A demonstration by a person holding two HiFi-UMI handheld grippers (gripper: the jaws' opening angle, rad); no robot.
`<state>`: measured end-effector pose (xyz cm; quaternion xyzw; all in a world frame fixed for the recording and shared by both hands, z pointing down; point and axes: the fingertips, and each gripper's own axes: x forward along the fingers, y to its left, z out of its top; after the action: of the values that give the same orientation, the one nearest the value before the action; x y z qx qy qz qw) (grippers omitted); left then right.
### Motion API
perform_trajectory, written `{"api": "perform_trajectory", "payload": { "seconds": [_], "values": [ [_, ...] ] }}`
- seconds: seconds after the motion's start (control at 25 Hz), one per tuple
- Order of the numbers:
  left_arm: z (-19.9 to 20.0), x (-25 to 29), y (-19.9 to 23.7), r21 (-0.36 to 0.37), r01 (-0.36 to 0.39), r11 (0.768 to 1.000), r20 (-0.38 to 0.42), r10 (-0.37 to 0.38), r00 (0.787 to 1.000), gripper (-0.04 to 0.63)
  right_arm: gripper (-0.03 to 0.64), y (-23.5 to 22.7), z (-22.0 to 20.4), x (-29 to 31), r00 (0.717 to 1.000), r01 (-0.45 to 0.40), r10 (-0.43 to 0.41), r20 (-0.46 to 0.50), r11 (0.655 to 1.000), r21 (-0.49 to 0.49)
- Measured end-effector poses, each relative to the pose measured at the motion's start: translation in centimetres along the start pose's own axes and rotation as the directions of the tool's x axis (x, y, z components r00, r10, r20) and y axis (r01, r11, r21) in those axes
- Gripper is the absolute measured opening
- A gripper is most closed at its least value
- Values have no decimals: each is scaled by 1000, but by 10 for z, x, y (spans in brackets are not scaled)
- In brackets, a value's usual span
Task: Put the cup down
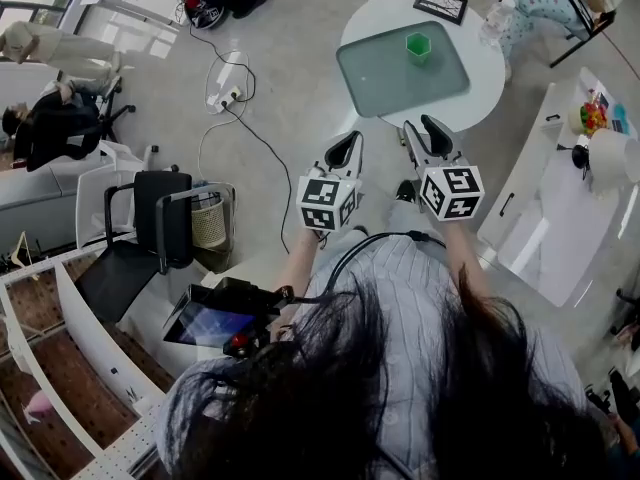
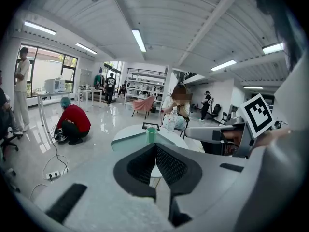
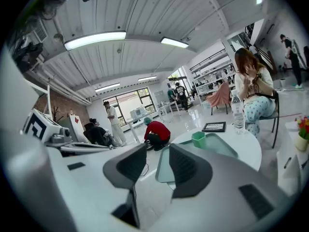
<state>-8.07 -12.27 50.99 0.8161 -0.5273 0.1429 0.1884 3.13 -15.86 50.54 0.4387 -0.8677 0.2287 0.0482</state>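
Note:
The green cup (image 1: 418, 46) stands upright on a grey-green tray (image 1: 380, 83) on the round white table (image 1: 485, 78), well ahead of both grippers. It also shows in the left gripper view as the cup (image 2: 151, 135) and in the right gripper view as the cup (image 3: 198, 139), far beyond the jaws. My left gripper (image 1: 346, 150) (image 2: 155, 148) is shut, its pads meeting with nothing between them. My right gripper (image 1: 424, 134) (image 3: 157, 152) is open with a clear gap and holds nothing. Both are held in the air short of the table.
A black picture frame (image 1: 440, 3) and a water bottle (image 1: 492, 23) rest at the table's far side, where a person sits. A black chair (image 1: 150, 228) and mesh bin (image 1: 208, 223) stand at my left. A power strip with cables (image 1: 225, 98) lies on the floor. A white counter (image 1: 560, 218) runs along the right.

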Motion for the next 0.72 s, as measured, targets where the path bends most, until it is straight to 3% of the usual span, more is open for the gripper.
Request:
{"api": "perform_trajectory", "payload": {
  "seconds": [0.48, 0.72],
  "values": [
    [-24, -81, 12, -23, 56, 998, 59, -54, 997, 15, 120, 87, -20, -32, 999, 37, -36, 25, 999, -33],
    [-33, -106, 3, 4, 110, 994, 80, -110, 991, 15, 114, 114, -33, -59, 997, 62, -61, 56, 998, -19]
  ]
}}
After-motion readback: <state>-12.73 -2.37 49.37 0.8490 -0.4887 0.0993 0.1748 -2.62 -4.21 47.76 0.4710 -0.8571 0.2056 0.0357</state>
